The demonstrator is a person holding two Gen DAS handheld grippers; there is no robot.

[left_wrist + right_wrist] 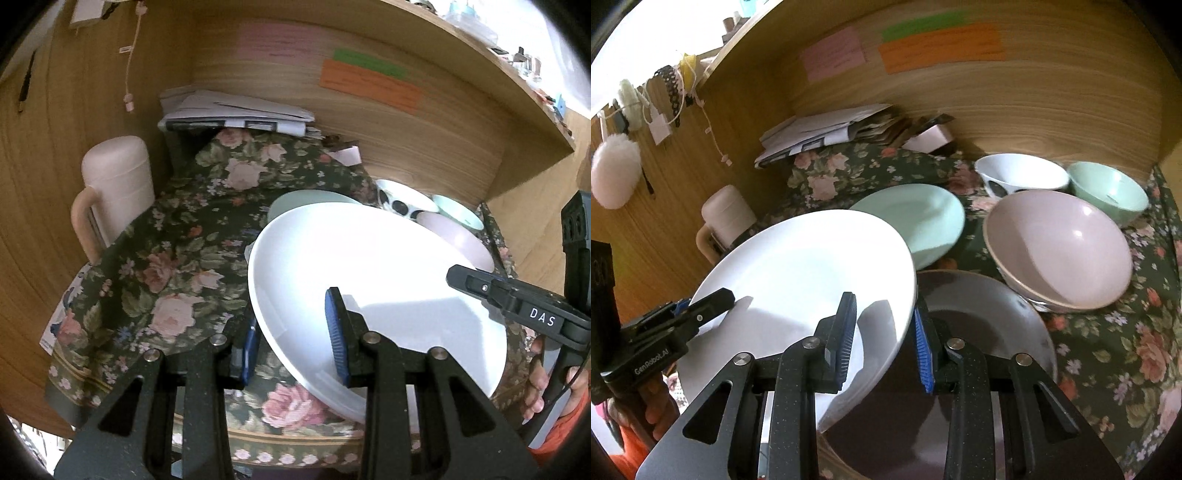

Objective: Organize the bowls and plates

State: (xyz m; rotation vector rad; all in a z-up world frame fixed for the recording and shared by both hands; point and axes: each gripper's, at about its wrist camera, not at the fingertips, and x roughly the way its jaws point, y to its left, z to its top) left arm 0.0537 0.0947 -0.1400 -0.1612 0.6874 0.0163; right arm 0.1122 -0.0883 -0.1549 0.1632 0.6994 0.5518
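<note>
A large white plate (369, 266) (812, 266) hangs tilted above the floral cloth, held at two opposite rims. My left gripper (293, 339) is shut on its near-left rim, with the edge between the blue pads. My right gripper (884, 339) is shut on the opposite rim and shows in the left wrist view as a black finger (476, 282) lying on the plate. The left gripper's finger (709, 301) appears at the plate's left edge. Behind lie a mint plate (919, 218), a pink bowl (1060, 251), a spotted white bowl (1019, 173) and a mint bowl (1108, 192). A dark plate (990, 317) lies under the white one.
The floral cloth (166, 258) covers a table inside a wooden alcove. A pale lidded jug (118, 184) stands at the left wall. A stack of papers (236, 114) and a small box (931, 136) sit at the back. A person's hand (543, 384) holds the right gripper.
</note>
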